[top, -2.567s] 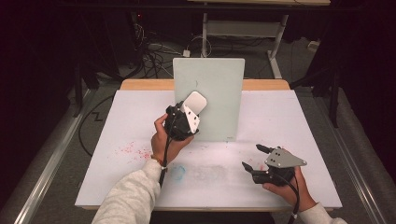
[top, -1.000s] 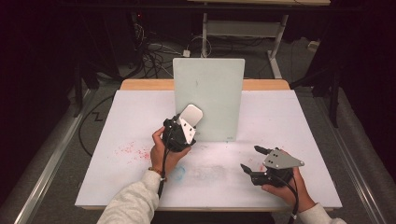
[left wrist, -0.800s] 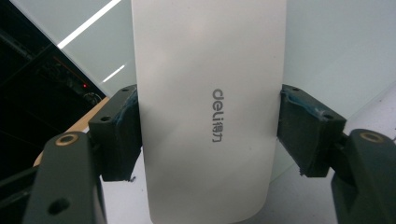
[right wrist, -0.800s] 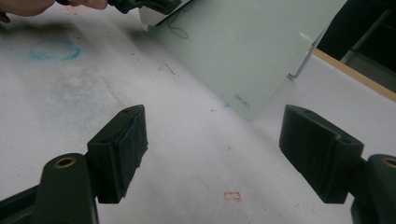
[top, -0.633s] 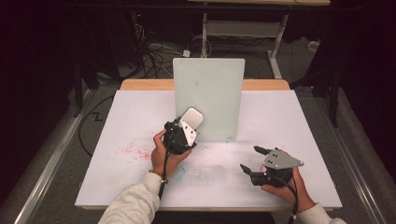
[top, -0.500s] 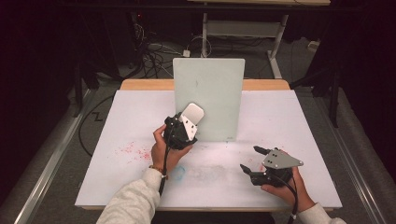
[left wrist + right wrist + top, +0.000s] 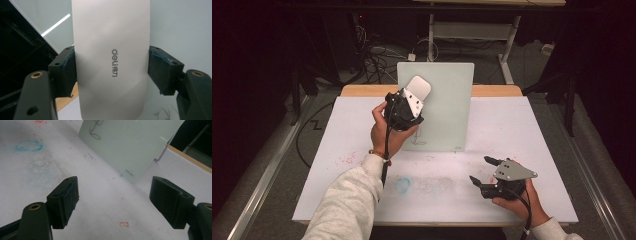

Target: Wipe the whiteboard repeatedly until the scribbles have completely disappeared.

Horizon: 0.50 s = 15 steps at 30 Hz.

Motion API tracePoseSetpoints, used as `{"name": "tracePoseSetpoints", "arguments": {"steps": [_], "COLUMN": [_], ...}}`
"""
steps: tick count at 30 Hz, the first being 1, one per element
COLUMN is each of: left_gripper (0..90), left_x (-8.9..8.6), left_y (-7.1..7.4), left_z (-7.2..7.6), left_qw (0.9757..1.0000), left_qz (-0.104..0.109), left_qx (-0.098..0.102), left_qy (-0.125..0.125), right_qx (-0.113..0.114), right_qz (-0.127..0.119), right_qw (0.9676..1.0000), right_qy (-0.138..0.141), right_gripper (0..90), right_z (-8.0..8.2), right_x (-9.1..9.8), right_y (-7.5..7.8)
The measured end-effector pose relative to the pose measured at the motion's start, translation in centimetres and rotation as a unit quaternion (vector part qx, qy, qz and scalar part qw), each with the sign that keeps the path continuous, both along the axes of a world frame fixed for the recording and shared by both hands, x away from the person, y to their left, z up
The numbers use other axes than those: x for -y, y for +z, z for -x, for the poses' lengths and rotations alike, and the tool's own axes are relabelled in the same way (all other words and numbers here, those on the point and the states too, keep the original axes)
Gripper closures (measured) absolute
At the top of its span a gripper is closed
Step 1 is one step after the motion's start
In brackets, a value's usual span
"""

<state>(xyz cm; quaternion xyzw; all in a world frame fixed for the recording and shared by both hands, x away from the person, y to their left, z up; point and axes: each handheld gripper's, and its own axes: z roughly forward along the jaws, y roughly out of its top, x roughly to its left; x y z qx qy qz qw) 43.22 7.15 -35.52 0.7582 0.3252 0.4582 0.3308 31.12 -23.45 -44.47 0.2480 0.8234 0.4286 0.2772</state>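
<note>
We see a white eraser (image 7: 111,60) with dark grey lettering, held between black jaws with blue-tinted pads. The far board (image 7: 447,100) is pale green with a dark scribble. The white table (image 7: 522,130) carries a blue ring smudge near and red specks left.

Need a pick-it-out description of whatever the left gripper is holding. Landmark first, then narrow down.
Start at the pale glass board standing upright at the back middle of the white table. In front of its left part, the left gripper holds up a white eraser, clamped by its two long edges. It is a flat, round-cornered slab with grey "deli" lettering, the one thing lifted off the table.
</note>
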Motion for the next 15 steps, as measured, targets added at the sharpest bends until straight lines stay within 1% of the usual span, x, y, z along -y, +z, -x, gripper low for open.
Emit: {"name": "tracePoseSetpoints", "arguments": {"steps": [3,5,7,8,9,10,11,12,13,15], "left_gripper": [28.9,29.0,29.0,29.0,29.0,29.0,29.0,29.0,29.0,29.0], "left_x": [0.2,0.3,0.5,0.5,0.5,0.7,0.7,0.8,0.8,1.0], "left_y": [0.4,0.2,-0.5,-0.5,-0.7,-1.5,-1.5,-2.6,-2.6,-3.8], "left_z": [-0.2,-0.1,0.1,0.1,0.2,0.5,0.5,0.9,0.9,1.3], "left_qw": [1.0000,1.0000,1.0000,1.0000,1.0000,0.9999,0.9999,0.9999,0.9999,0.9997], "left_qz": [-0.003,0.000,-0.007,-0.007,-0.004,-0.009,-0.009,-0.010,-0.010,-0.022], "left_qx": [0.003,0.006,0.006,0.006,0.005,0.006,0.006,0.006,0.006,0.007], "left_qy": [0.003,0.005,0.003,0.003,0.002,0.001,0.001,-0.002,-0.002,-0.007], "right_qx": [0.001,0.001,0.002,0.002,0.002,0.001,0.001,0.001,0.001,0.000], "right_qz": [0.000,-0.002,-0.001,0.000,0.000,0.000,0.001,0.001,0.001,0.002], "right_qw": [1.0000,1.0000,1.0000,1.0000,1.0000,1.0000,1.0000,1.0000,1.0000,1.0000], "right_qy": [0.000,-0.001,0.000,0.000,0.000,0.000,0.000,0.000,0.000,0.000], "right_gripper": [23.9,23.9,23.9,23.9,23.9,23.9,23.9,23.9,23.9,23.9], "right_z": [0.1,0.0,0.0,0.0,0.0,0.1,0.1,0.1,0.1,0.1], "right_x": [0.0,0.1,0.0,0.0,0.0,0.0,0.0,0.0,0.0,0.0], "right_y": [0.0,0.1,0.0,0.0,0.0,0.0,0.0,0.0,0.0,0.0]}}
